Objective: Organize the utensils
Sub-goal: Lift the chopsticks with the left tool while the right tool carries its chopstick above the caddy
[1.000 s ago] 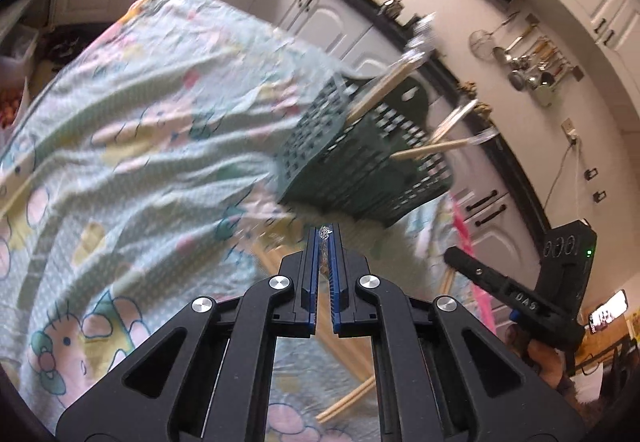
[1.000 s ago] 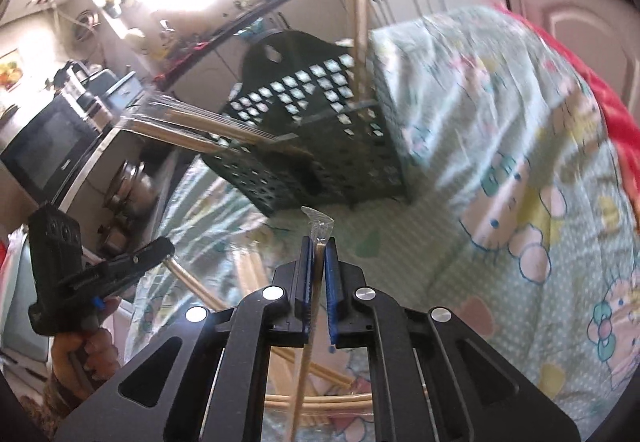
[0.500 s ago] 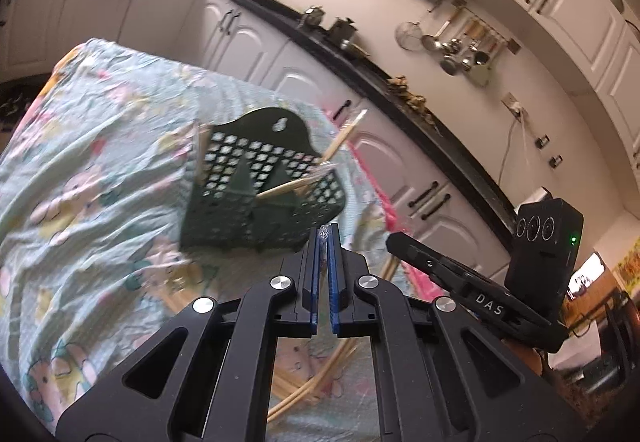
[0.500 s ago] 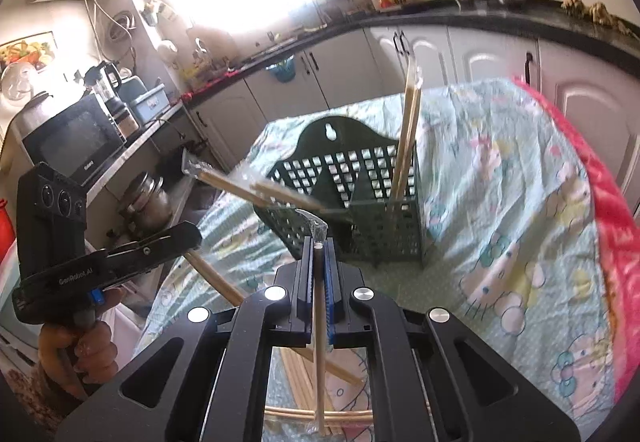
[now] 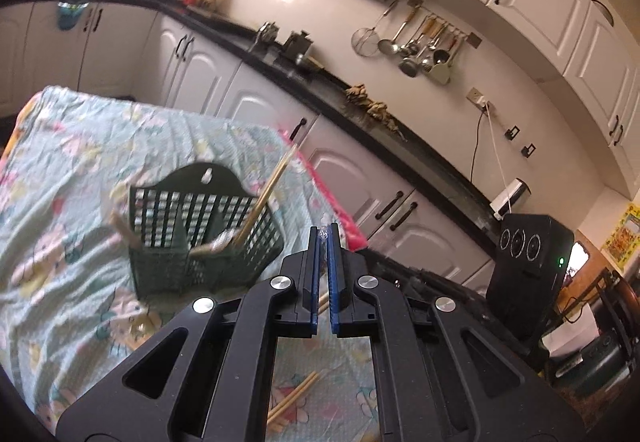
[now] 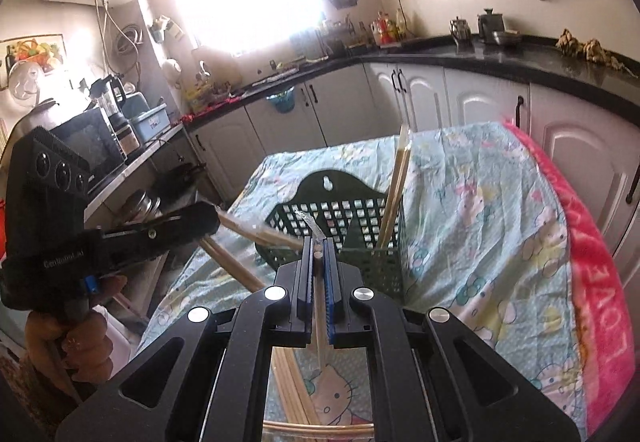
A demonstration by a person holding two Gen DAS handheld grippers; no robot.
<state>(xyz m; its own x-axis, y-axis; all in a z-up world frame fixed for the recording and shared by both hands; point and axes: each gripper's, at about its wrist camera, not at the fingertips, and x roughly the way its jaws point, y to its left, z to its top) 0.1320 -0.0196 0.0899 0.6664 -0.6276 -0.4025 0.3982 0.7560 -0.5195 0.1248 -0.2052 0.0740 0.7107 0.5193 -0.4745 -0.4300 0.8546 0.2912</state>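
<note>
A dark green slotted utensil basket [image 5: 200,234] [image 6: 340,226] stands on the table with wrapped chopsticks [image 6: 396,194] leaning in it. My right gripper [image 6: 318,254] is shut on a plastic-wrapped wooden chopstick [image 6: 319,306], held above the table in front of the basket. My left gripper [image 5: 324,238] is shut on a thin strip of clear wrapper [image 5: 323,231], raised to the right of the basket. In the right wrist view the left gripper [image 6: 192,226] also holds wooden chopsticks [image 6: 240,266] pointing at the basket. Loose chopsticks [image 5: 294,396] [image 6: 288,374] lie on the cloth below.
The table wears a pale green cartoon-print cloth [image 6: 480,242] with a pink towel [image 6: 592,282] along its right edge. White cabinets and a black counter [image 5: 360,110] ring the room. Ladles hang on the wall [image 5: 420,46].
Both grippers have lifted up and pulled back from the basket, which now looks smaller and lower in both views. Both stay shut on what they hold.
</note>
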